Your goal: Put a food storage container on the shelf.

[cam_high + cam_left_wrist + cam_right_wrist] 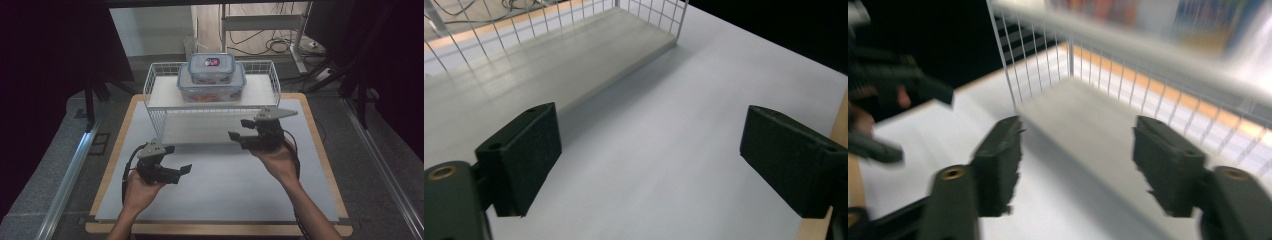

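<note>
A white wire rack (148,90) stands at the far middle of the table. On its top shelf a small clear lidded container (211,67) sits stacked on a larger one (212,89). My right gripper (239,128) is open in front of the rack's lower shelf (1083,115), a little above the table, and its jaws (1078,160) have nothing between them. My left gripper (178,159) is low over the white mat (674,100), open and empty, jaws (649,150) spread wide. It points toward the rack's front corner (676,30).
The white mat (225,190) covers a wooden tabletop (322,150), with bare mat in front of the rack. The left hand and its gripper (898,95) appear blurred in the right gripper view. Dark curtains and floor cables lie beyond the table.
</note>
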Available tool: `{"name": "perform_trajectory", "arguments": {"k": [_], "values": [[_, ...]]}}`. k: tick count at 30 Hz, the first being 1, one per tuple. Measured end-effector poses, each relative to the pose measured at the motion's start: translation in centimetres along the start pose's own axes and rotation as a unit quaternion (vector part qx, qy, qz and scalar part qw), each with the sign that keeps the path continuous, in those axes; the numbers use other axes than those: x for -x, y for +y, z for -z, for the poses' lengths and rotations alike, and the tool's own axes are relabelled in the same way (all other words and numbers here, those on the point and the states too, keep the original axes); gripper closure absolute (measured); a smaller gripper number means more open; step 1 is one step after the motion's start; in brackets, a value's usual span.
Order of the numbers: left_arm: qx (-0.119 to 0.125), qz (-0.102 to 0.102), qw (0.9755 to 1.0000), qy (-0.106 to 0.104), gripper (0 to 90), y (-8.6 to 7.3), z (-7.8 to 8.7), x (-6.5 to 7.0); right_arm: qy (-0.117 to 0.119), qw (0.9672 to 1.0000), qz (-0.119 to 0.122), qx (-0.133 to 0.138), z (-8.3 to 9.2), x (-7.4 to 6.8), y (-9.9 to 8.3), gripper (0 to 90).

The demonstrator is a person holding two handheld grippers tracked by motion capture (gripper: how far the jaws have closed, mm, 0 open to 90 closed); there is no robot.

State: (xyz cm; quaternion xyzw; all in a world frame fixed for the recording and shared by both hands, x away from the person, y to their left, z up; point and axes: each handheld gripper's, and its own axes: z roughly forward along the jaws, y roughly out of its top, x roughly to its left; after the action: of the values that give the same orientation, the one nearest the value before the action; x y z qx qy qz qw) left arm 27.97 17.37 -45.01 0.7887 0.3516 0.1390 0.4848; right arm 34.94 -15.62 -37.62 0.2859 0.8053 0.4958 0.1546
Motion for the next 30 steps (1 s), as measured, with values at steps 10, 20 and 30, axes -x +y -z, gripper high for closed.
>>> {"name": "perform_trajectory", "arguments": {"k": [10,20,30], "values": [[-0.016,-0.019,0.9995,0.017,3.7,-3.2,-0.1,1.9,-0.021,0.9992,-0.003,-0.033,1.5,-1.0,-7.3,11.3],[-0.048,-0.011,0.9978,0.044,2.3,-7.7,0.3,2.7,-0.03,0.9963,-0.012,-0.079,2.8,-1.5,-13.9,5.4],[-0.075,-0.015,0.9949,0.067,1.7,-9.0,-0.3,2.4,-0.038,0.9937,-0.018,-0.104,2.8,-1.0,-15.9,5.4]]}}
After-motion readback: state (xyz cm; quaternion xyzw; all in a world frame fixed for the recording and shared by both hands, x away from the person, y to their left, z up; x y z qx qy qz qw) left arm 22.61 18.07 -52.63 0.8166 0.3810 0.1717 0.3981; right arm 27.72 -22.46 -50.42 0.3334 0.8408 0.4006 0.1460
